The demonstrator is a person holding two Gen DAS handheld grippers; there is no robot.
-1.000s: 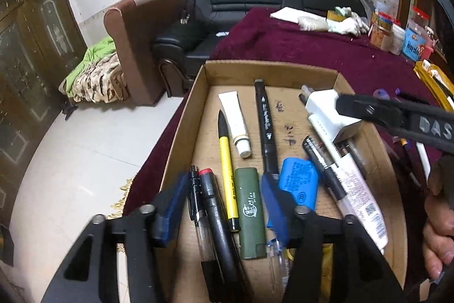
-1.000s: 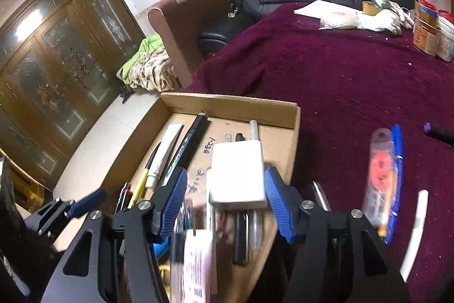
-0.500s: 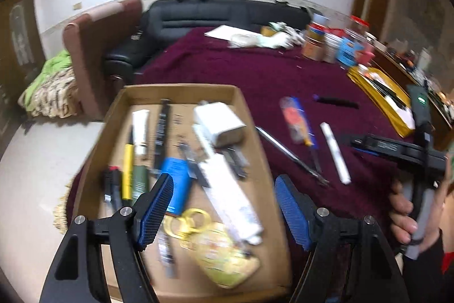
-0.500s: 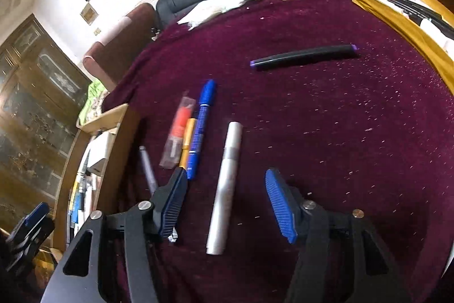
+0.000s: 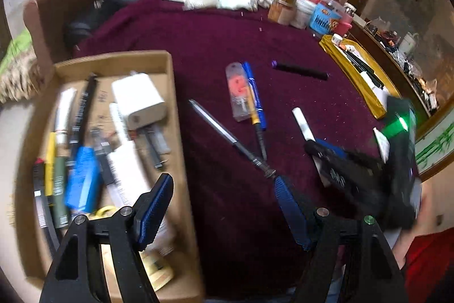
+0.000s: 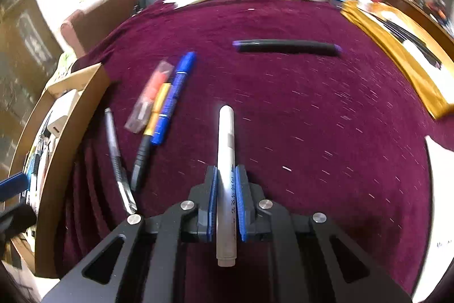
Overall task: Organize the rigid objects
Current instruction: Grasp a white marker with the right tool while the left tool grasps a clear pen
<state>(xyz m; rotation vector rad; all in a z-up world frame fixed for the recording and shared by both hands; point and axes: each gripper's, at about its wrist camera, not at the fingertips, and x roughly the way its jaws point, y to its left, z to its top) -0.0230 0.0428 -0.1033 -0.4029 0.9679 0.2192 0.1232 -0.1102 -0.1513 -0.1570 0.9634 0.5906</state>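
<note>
Left wrist view: a maroon tablecloth (image 5: 215, 27) covers nearly everything, and a shallow cardboard box (image 5: 174, 93) sits at nine o'clock on it, crowded with pens, tubes, a white charger block (image 5: 137, 101) and a blue case (image 5: 82, 181). The left gripper (image 5: 224, 206) stands at six o'clock with its blue pads wide apart and nothing between them, one finger over the box's right wall, the other over bare cloth. At three to four o'clock the right gripper (image 5: 320, 149) reaches in, blurred, with a hand partly visible under it. Loose on the cloth near the centre lie a silver pen (image 5: 218, 129), a blue marker (image 5: 255, 95) touching a clear packet with orange inside (image 5: 238, 91), and, toward one o'clock, a black marker with purple ends (image 5: 300, 71).

In the right wrist view, the right gripper's jaws are closing, with both blue pads (image 6: 211, 200) against the white marker (image 6: 226, 158). The marker points to twelve o'clock, its tail sticking back past the pads; whether it rests on the cloth or is lifted cannot be told. The silver pen (image 6: 115, 149) lies at nine o'clock, just beside the box wall (image 6: 73, 115).
</note>
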